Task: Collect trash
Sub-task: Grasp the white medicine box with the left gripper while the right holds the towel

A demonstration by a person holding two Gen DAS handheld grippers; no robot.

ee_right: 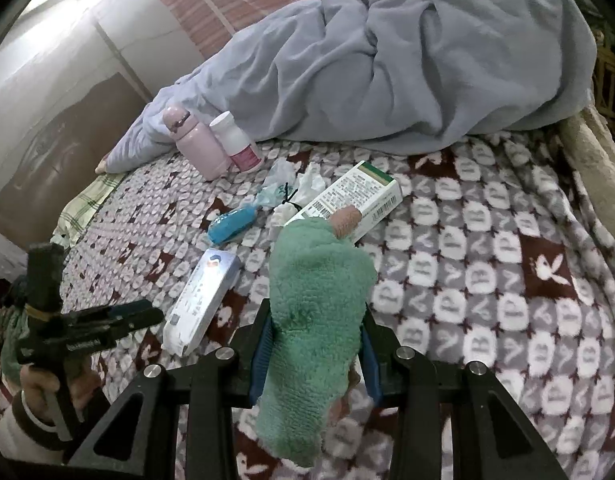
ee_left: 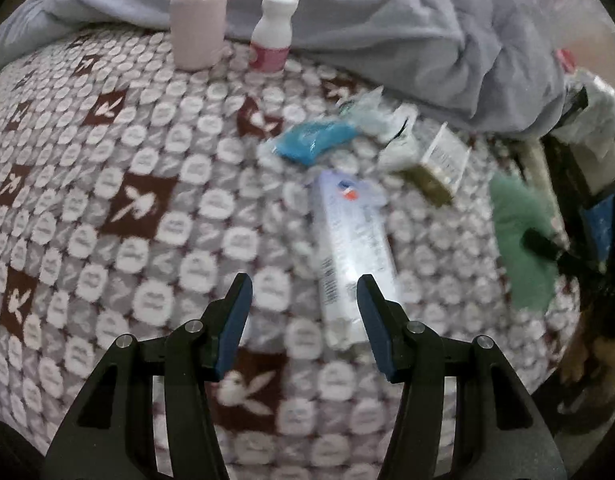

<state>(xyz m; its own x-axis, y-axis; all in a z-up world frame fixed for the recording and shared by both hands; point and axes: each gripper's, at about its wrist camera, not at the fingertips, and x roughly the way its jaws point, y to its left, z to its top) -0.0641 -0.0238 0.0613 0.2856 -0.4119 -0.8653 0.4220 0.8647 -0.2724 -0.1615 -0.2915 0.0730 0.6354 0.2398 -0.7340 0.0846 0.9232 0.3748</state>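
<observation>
Right gripper (ee_right: 317, 334): both pads pressed on a fuzzy green sock (ee_right: 315, 312) that stands up between the fingers and hangs below them.
Sock tip: pink patch (ee_right: 347, 220) at the far end.
Beyond the fingertips: green-and-white carton (ee_right: 355, 196), blue wrapper (ee_right: 233, 222), crumpled tissues (ee_right: 299, 190).
Left of the fingers: white-blue box (ee_right: 201, 300); left gripper (ee_right: 147, 314) pointing at it, a hand (ee_right: 55, 388) on its handle.
Far back: pink bottle (ee_right: 197, 146), white bottle (ee_right: 237, 142), grey duvet (ee_right: 407, 60).
Underneath: patterned blanket (ee_right: 487, 280).

Bed (ee_right: 487, 240) with patterned blanket, rumpled grey-blue duvet (ee_right: 407, 60) behind, pale wall (ee_right: 47, 60) at left, bright daylight
</observation>
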